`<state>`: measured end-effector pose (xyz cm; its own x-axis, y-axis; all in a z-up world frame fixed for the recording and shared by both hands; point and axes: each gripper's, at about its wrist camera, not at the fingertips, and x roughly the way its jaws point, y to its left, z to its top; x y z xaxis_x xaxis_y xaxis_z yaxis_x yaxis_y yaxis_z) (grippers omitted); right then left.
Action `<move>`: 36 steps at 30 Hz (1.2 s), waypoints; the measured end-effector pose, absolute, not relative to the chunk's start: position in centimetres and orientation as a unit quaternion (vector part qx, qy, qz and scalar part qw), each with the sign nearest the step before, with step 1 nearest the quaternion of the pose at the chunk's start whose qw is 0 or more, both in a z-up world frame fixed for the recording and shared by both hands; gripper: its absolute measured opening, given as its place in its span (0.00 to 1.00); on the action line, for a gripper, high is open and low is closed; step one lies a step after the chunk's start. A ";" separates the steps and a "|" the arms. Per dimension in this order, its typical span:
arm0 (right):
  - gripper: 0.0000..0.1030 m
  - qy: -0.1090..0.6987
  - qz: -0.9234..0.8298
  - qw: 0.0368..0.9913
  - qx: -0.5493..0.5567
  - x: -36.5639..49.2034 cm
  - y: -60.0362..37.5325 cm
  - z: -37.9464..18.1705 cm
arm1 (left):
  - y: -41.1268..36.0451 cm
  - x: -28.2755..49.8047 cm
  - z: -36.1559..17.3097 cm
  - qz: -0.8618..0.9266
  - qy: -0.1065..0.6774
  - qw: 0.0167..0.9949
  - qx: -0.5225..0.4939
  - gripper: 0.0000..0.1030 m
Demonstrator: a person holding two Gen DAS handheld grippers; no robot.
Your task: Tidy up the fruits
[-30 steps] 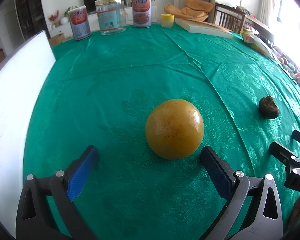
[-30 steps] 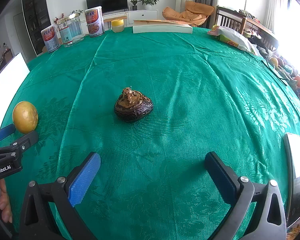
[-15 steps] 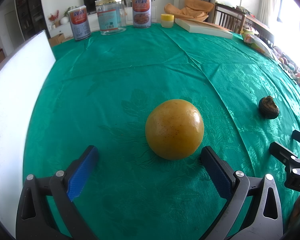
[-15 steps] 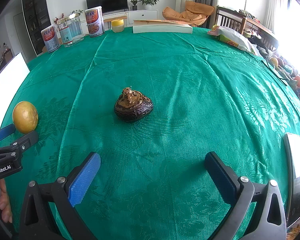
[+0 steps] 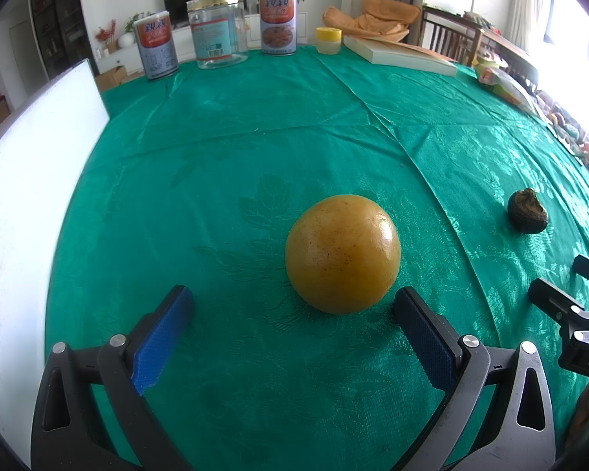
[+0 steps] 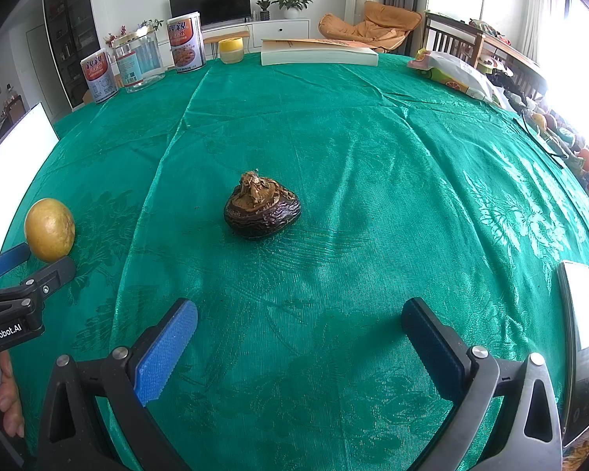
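Observation:
A round yellow-orange fruit (image 5: 342, 253) rests on the green tablecloth (image 5: 255, 125), just ahead of my left gripper (image 5: 292, 302), nearer its right finger. That gripper is open and holds nothing. A dark, wrinkled brown fruit (image 6: 262, 211) with a dry crown lies further out in front of my right gripper (image 6: 300, 316), which is also open and empty. The dark fruit (image 5: 527, 216) shows at the right in the left wrist view, and the yellow fruit (image 6: 49, 229) at the left in the right wrist view, beside the left gripper's fingers (image 6: 53, 272).
A white board (image 5: 27, 180) stands along the table's left side. Two tins (image 5: 156, 49), a clear jar (image 5: 218, 33), a small yellow-lidded pot (image 5: 328, 39) and a thick book (image 5: 398, 55) line the far edge. A phone (image 6: 579, 337) lies at the right. A bag (image 6: 453, 72) sits far right.

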<state>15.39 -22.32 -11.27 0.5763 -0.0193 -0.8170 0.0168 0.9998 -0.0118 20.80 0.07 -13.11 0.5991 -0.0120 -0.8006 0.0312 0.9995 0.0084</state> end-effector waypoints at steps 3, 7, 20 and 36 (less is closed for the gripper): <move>1.00 0.460 -0.010 0.888 -0.001 15.4 -22.3 -11.3 | 0.1 20.8 -13.1 -0.012 0.448 0.894 0.011 0.99; 1.00 0.460 -0.009 0.888 -0.001 15.4 -22.3 -11.3 | 0.2 20.8 -13.0 -0.023 0.447 0.894 0.005 0.99; 1.00 0.419 0.050 0.890 0.174 15.1 -27.1 -9.9 | -0.1 21.6 -11.1 -0.086 0.433 0.897 -0.012 0.97; 0.43 0.521 0.090 0.849 0.005 22.3 -21.3 -9.8 | 0.6 19.6 -9.5 -0.082 0.454 0.886 -0.052 0.49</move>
